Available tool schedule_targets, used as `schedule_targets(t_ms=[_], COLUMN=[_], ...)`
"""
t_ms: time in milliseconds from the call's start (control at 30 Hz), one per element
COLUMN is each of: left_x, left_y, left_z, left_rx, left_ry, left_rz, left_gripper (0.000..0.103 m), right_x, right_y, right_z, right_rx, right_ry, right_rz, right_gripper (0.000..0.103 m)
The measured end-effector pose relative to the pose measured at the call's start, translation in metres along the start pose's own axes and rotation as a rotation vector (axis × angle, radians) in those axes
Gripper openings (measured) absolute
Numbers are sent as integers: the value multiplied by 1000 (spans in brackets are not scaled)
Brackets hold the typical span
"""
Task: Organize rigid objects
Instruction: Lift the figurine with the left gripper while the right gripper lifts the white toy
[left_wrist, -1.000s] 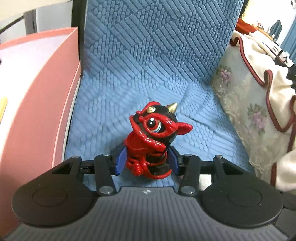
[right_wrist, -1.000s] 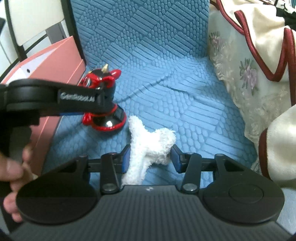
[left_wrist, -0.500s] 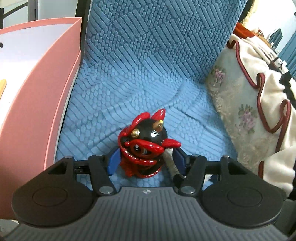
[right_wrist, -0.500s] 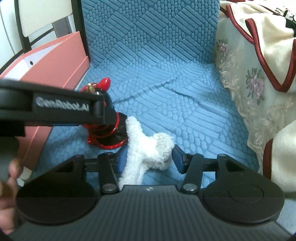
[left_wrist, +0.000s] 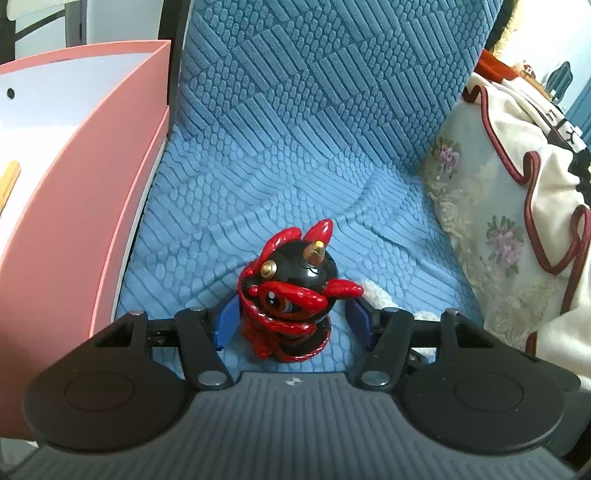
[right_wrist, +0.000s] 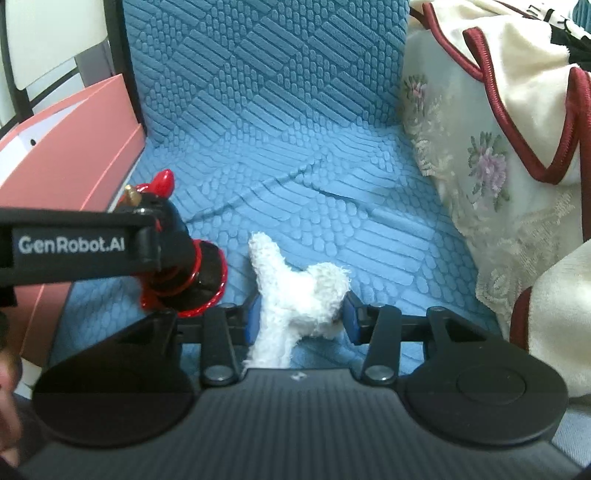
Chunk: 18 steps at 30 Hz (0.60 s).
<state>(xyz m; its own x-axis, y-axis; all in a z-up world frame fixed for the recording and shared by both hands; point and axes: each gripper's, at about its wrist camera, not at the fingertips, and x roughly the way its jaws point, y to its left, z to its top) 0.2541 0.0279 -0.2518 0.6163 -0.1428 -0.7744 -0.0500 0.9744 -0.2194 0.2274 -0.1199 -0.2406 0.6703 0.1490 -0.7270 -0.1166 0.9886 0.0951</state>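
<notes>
A glossy red and black lion figurine (left_wrist: 291, 299) with gold horns stands on the blue quilted seat (left_wrist: 280, 184), between the blue pads of my left gripper (left_wrist: 291, 317). The jaws stand wider than the figurine, with gaps on both sides. In the right wrist view the figurine (right_wrist: 184, 273) is partly hidden by the left gripper's body. My right gripper (right_wrist: 301, 314) is closed on a white fluffy plush toy (right_wrist: 299, 291) that rests low over the seat. The plush's tip shows in the left wrist view (left_wrist: 375, 291).
A pink box (left_wrist: 74, 206) with a white inside stands at the seat's left edge. A cream blanket with red piping and a floral lace cushion (left_wrist: 517, 206) lie on the right. The blue backrest (left_wrist: 325, 81) rises behind.
My left gripper has opened and released the figurine, which has turned and tipped forward onto the seat. My right gripper has kept its hold on the plush and shifted slightly.
</notes>
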Motion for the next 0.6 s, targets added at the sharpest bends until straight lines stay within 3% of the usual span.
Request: schedule_targets(t_ms=[333, 600], left_x=[8, -11], left_y=[1, 7], left_z=[8, 8], left_rx=[-41, -41], left_ry=[-34, -31], left_rz=[37, 69], left_gripper=[62, 62], right_x=[2, -9], right_y=[-7, -10], right_z=[1, 4], right_rx=[26, 22], right_ry=[1, 16], right_rz=[34, 57], right_gripper=[47, 47])
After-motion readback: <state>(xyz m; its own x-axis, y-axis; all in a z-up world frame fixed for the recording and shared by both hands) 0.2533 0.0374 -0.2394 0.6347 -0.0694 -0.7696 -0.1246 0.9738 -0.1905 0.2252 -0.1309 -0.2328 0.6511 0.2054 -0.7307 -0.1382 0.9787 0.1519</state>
